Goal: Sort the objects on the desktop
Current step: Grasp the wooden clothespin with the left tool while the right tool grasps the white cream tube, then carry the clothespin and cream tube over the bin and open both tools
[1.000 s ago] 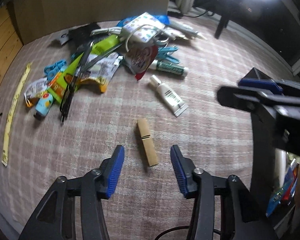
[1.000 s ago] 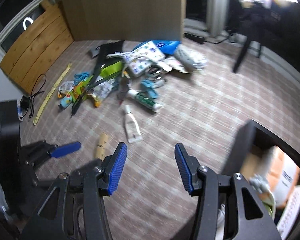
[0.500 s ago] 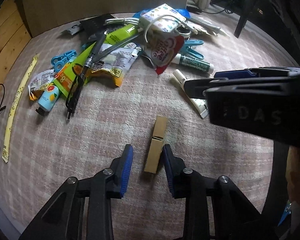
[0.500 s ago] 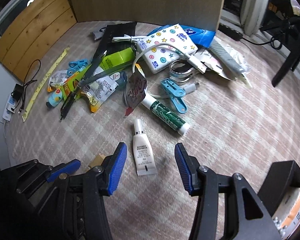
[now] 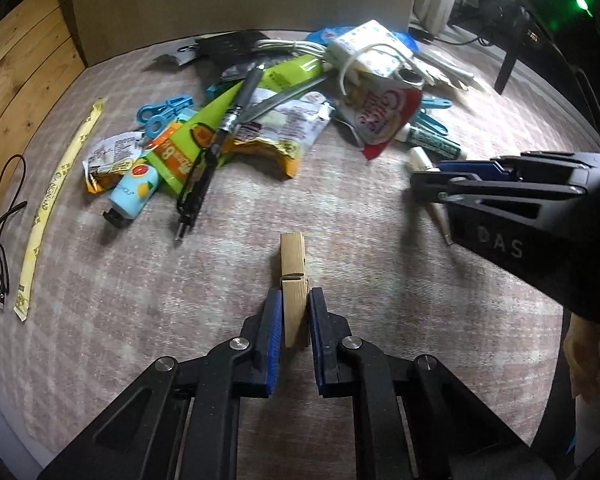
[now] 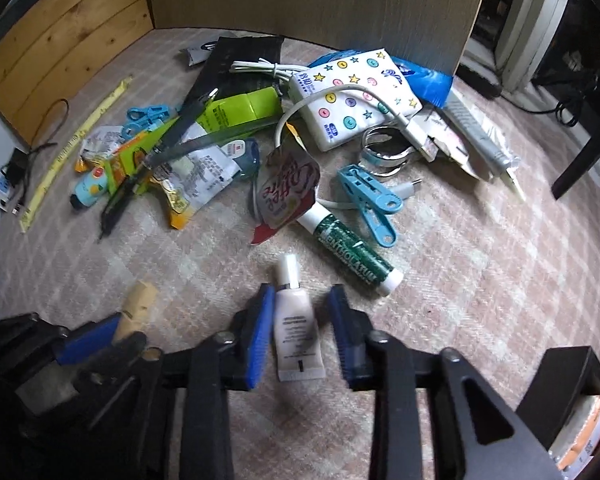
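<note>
A wooden clothespin (image 5: 293,264) lies on the checked cloth, and my left gripper (image 5: 295,308) is shut on its near end, both blue pads against its sides. In the right wrist view the same clothespin (image 6: 140,300) sticks out of the left gripper (image 6: 100,332) at lower left. A small white tube (image 6: 296,328) lies cap-away between the jaws of my right gripper (image 6: 300,294). These jaws are closing. The left pad is at the tube's edge and a gap shows on the right. In the left wrist view the right gripper (image 5: 440,184) reaches in from the right over the tube.
A pile lies beyond: green lip balm (image 6: 352,256), blue clothespins (image 6: 368,196), tissue pack (image 6: 352,92), snack packets (image 5: 276,132), a black pen (image 5: 208,168), a small blue bottle (image 5: 134,192). A yellow tape (image 5: 56,196) and cables lie left. A black bin (image 6: 560,384) stands at right.
My left gripper has closed onto the wooden clothespin. My right gripper has come down over the white tube and its jaws have narrowed around it.
</note>
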